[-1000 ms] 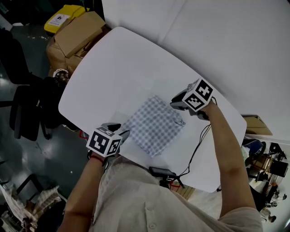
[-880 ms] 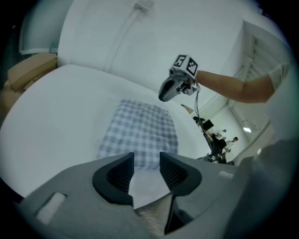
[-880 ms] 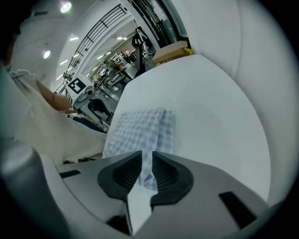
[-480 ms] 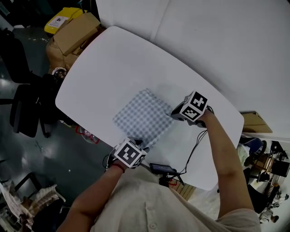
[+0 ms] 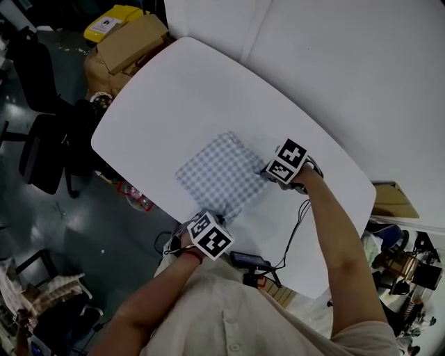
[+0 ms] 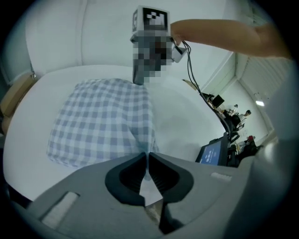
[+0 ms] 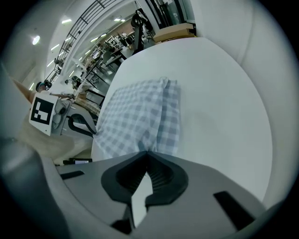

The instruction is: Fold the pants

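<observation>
The pants [image 5: 221, 172] lie folded into a blue-and-white checked square on the white table [image 5: 167, 90]. My left gripper [image 5: 214, 217] stands at the cloth's near corner, its jaws just closed on a pinch of the checked fabric [image 6: 147, 148]. My right gripper [image 5: 268, 174] sits at the cloth's right corner, and its jaws have likewise just closed on the edge of the pants [image 7: 148, 148]. In the left gripper view the right gripper [image 6: 138, 80] stands at the far corner of the pants [image 6: 100, 119]. The right gripper view shows the pants [image 7: 140, 109] stretching away towards the left gripper [image 7: 79, 125].
A black device [image 5: 249, 261] with a cable lies at the table's near edge. Cardboard boxes [image 5: 128, 43] and a yellow case [image 5: 111, 21] stand on the floor beyond the far left end. A black chair [image 5: 49, 149] is at the left.
The left gripper has swung from the cloth's left side to its near corner. The right gripper has dropped to the right corner. Both now grip the fabric.
</observation>
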`<state>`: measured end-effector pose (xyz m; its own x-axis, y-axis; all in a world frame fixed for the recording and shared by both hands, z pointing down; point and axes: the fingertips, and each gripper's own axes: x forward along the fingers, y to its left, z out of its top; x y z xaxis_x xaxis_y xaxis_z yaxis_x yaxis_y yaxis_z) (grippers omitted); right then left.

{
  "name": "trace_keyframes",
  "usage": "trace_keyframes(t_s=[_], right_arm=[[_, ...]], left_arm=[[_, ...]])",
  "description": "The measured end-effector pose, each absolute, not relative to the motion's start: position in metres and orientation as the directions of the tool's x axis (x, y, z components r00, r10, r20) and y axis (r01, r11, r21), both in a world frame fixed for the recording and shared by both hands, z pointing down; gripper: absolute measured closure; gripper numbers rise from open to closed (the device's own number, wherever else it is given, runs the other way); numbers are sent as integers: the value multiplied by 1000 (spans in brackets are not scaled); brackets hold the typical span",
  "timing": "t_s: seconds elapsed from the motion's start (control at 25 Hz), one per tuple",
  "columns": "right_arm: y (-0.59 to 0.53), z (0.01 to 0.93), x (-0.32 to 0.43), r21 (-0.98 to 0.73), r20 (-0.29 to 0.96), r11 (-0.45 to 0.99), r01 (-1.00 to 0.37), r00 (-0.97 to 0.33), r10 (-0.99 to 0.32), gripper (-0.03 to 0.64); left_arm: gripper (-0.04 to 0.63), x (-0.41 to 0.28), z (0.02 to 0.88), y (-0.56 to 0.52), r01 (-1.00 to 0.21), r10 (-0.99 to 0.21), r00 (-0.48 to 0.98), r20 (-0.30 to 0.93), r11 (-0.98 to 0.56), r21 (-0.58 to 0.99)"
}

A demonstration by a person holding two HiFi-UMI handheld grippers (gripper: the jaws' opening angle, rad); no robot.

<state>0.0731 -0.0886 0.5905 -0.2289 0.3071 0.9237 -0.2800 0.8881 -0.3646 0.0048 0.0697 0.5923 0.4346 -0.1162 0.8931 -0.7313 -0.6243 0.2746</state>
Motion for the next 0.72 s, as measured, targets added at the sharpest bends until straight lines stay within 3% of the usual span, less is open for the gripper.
trace_keyframes(t_s=[0.32,0.52,0.72], right_arm=[[-113,568,83,-343,925,886,-311,-276,261,601],[-92,590,95,-317,945,917,-240,-165,284,600],[-97,592,97,-286,947,915,-285,-230,225,575]], left_arm=[[568,17,592,92,-713,-110,425,899,-652,257],[568,35,600,98,-687,-78,428,900,-676,268],[565,38,591,104,-668,-100,397,912,-713,213]])
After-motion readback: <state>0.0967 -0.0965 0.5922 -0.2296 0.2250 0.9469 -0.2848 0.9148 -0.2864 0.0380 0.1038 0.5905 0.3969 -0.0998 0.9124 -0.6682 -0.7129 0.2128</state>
